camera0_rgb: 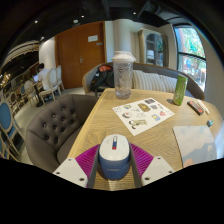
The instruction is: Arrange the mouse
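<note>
A white and blue computer mouse (113,155) sits between the two fingers of my gripper (113,163), its nose pointing away from me. The magenta pads (88,159) meet its left and right sides, so the gripper is shut on it. It is just over the near end of the wooden table (105,125). I cannot tell whether it rests on the wood or is lifted slightly.
Beyond the mouse lies a printed sheet (143,115). A tall clear tumbler (122,72) stands at the table's far end. A green box (180,90) and a small dark item (195,106) are at the far right, with a white sheet (197,140) nearer. A grey tufted sofa (55,125) borders the left.
</note>
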Demonstrator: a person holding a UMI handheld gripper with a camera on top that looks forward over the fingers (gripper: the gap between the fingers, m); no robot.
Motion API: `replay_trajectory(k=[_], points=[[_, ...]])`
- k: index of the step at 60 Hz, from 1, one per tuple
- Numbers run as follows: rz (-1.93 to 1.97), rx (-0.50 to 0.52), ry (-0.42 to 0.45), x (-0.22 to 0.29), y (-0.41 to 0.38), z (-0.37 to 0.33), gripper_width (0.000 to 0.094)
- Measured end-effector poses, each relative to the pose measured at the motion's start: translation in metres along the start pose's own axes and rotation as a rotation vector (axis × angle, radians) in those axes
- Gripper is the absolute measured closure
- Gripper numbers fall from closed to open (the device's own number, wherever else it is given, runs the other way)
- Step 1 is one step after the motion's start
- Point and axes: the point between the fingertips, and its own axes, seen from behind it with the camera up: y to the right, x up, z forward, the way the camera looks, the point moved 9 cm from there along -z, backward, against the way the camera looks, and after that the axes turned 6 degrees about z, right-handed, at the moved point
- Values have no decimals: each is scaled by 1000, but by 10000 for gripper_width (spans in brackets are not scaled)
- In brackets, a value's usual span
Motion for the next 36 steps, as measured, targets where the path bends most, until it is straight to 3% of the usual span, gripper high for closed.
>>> replay_trajectory(k=[8, 15, 24, 31, 36], points=[[5, -9, -34, 1, 1, -1, 490], [-14, 49, -98, 13, 3, -9, 545], [-6, 184, 33, 98, 30, -68, 546], [-46, 99, 209, 172, 123, -110, 545], [-21, 26, 235, 179, 200, -119, 547]])
